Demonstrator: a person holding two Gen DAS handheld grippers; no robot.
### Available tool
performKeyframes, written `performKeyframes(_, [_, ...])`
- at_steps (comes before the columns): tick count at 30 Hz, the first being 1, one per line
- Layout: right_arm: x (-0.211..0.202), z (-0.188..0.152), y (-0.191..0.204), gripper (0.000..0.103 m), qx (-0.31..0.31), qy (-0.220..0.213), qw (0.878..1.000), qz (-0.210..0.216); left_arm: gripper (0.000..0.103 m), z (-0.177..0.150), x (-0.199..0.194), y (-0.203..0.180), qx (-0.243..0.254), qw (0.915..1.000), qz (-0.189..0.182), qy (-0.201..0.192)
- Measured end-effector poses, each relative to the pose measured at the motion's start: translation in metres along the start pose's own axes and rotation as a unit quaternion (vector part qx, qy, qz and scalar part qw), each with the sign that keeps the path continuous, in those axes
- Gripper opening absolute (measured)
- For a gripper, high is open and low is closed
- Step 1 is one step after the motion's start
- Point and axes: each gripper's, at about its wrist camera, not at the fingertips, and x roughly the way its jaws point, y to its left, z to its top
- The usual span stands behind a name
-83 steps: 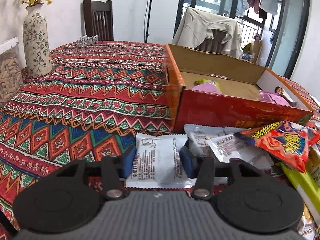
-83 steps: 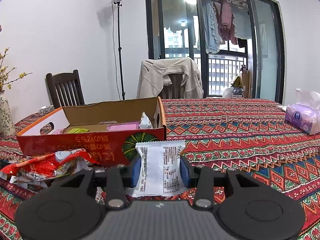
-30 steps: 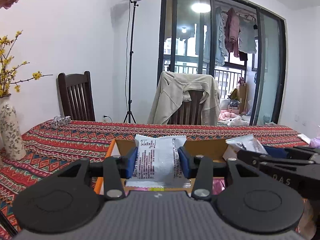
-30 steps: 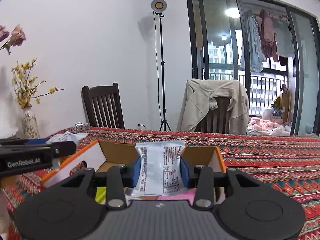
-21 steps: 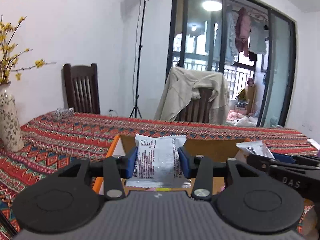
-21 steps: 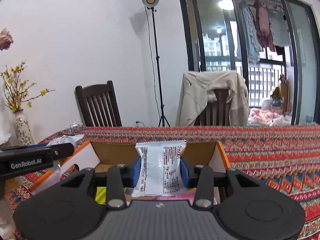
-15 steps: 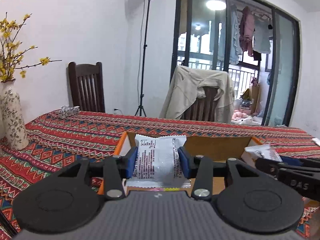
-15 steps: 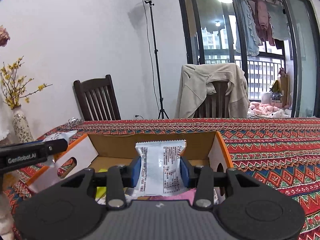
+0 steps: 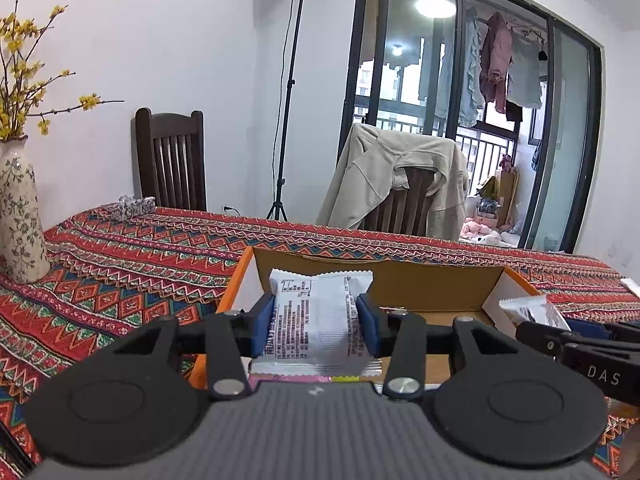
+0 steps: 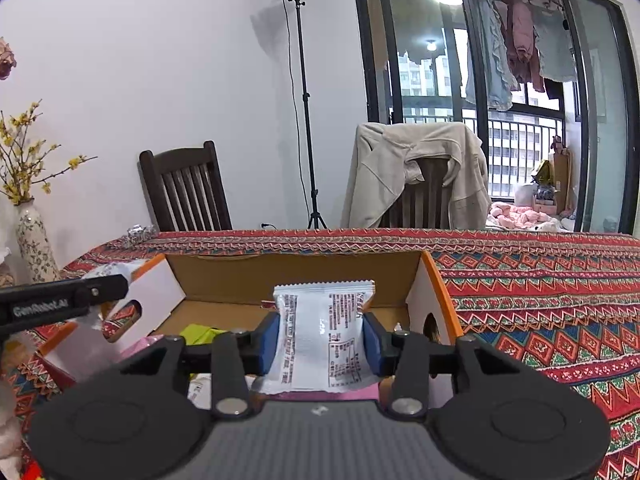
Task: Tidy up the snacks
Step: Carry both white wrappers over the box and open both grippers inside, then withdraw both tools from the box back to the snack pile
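Two grippers: each is gripping one white snack packet over the open cardboard box [image 10: 296, 280].
Left gripper [image 9: 318, 326]: its blue pads are pressing in on both sides of a white packet [image 9: 318, 320], holding it upright with the printed side facing the camera.
Left packet position: it is hanging above the left end of the box [image 9: 400, 280], in front of the brown back wall.
Right gripper [image 10: 322, 344]: its blue pads are clamping a second white packet [image 10: 324, 340], also upright, text running sideways.
Right packet position: it is hovering over the right half of the box, near the orange-edged end wall.
Box contents: a yellow-green packet [image 10: 200, 333] and something pink [image 10: 138, 348] are lying on the floor of the box.
Cross views: the right gripper is showing at the right edge of the left view [image 9: 576, 344]; the left one is showing at the left edge of the right view [image 10: 60, 300].
Table: a red patterned cloth [image 10: 540, 300] is covering it, and a flowered vase [image 9: 18, 216] is standing at the far left.
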Motion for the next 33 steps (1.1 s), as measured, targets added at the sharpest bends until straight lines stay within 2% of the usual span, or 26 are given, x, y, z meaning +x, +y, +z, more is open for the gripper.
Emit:
performKeyframes(1, [0.000,-0.001,-0.001,0.049,0.003,0.000,1.000,-0.002,0.055,0.000,0.000,0.000,0.001,1.0000,0.002,-0.001])
performKeyframes(2, [0.000,-0.001,-0.003,0.059,0.005,-0.001,1.000,-0.003,0.069,-0.001,-0.001,0.000,0.001,1.0000,0.006,-0.004])
performKeyframes(3, [-0.001,0.000,-0.004,0.065,0.008,-0.003,1.000,-0.005,0.076,-0.001,-0.002,-0.001,0.001,0.9999,0.010,-0.008])
performKeyframes(5, [-0.004,-0.001,-0.006,0.087,0.012,-0.011,1.000,-0.006,0.090,-0.001,-0.005,0.000,0.000,0.9996,0.018,-0.019])
performKeyframes(6, [-0.006,-0.001,-0.007,0.090,0.014,-0.016,1.000,-0.006,0.094,-0.001,-0.005,0.001,-0.003,0.9996,0.019,-0.022])
performKeyframes(7, [-0.007,-0.001,-0.008,0.095,0.016,-0.020,1.000,-0.005,0.103,-0.001,-0.006,0.001,-0.007,0.9995,0.018,-0.024])
performKeyframes(9, [-0.008,-0.002,-0.008,0.102,0.017,-0.022,1.000,-0.008,0.103,-0.002,-0.006,0.003,-0.011,0.9994,0.019,-0.027])
performKeyframes(10, [-0.007,-0.002,-0.008,0.103,0.017,-0.023,1.000,-0.011,0.103,-0.002,-0.006,0.003,-0.010,0.9994,0.020,-0.026])
performKeyframes(26, [-0.009,-0.002,-0.011,0.103,0.019,-0.024,0.999,-0.037,0.103,-0.004,-0.008,0.006,-0.026,0.9987,0.031,-0.031])
performKeyframes(33, [-0.030,0.009,-0.009,0.103,0.017,-0.036,0.998,-0.038,0.103,0.012,-0.028,0.009,-0.050,0.9980,0.025,-0.031])
